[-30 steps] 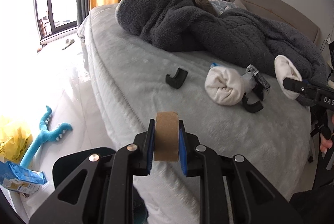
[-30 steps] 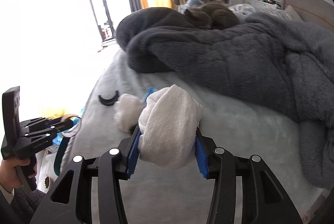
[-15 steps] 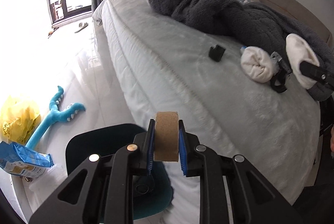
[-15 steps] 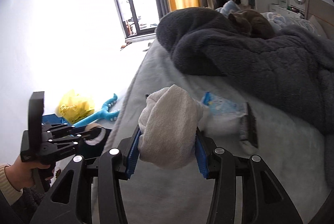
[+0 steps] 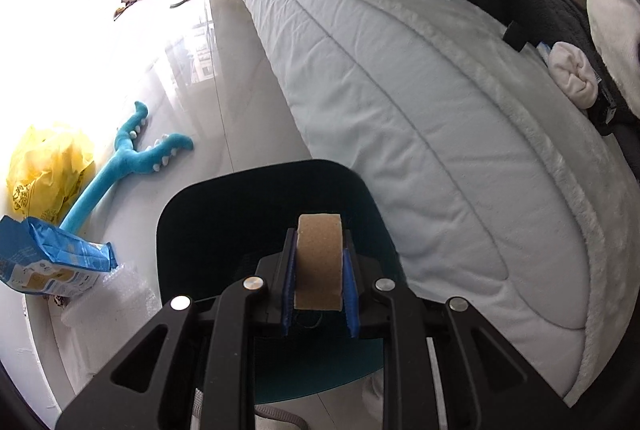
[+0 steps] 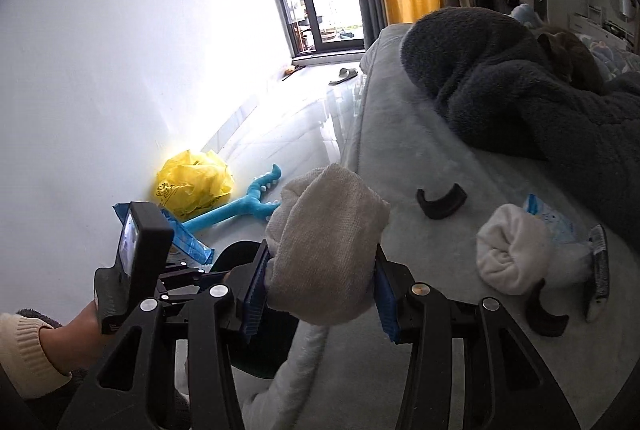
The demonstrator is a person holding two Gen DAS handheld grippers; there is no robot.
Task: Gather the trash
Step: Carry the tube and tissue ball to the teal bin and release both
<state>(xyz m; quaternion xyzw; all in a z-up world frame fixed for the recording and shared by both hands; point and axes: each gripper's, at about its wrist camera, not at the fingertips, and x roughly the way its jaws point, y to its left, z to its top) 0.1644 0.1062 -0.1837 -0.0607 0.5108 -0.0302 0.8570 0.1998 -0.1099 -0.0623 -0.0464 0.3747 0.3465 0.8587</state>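
Note:
My left gripper (image 5: 318,300) is shut on a brown cardboard tape roll (image 5: 319,262) and holds it over the open mouth of a dark teal bin (image 5: 264,213) on the floor beside the bed. My right gripper (image 6: 320,290) is shut on a balled white cloth (image 6: 324,242) above the bed's edge; that cloth also shows at the right edge of the left wrist view (image 5: 612,29). A second white cloth ball (image 6: 512,254), a blue wrapper (image 6: 548,218) and black clips (image 6: 440,203) lie on the bed.
A pale grey bed (image 5: 420,89) with a dark fleece blanket (image 6: 520,101) fills the right. On the floor lie a yellow plastic bag (image 5: 44,165), a blue toy (image 5: 132,157), a blue packet (image 5: 44,262) and bubble wrap (image 5: 116,298). A cat (image 6: 572,57) lies on the blanket.
My left gripper has swung down and left from over the bed to above the bin, still holding the roll. My right gripper has moved left toward the bed's edge with the cloth.

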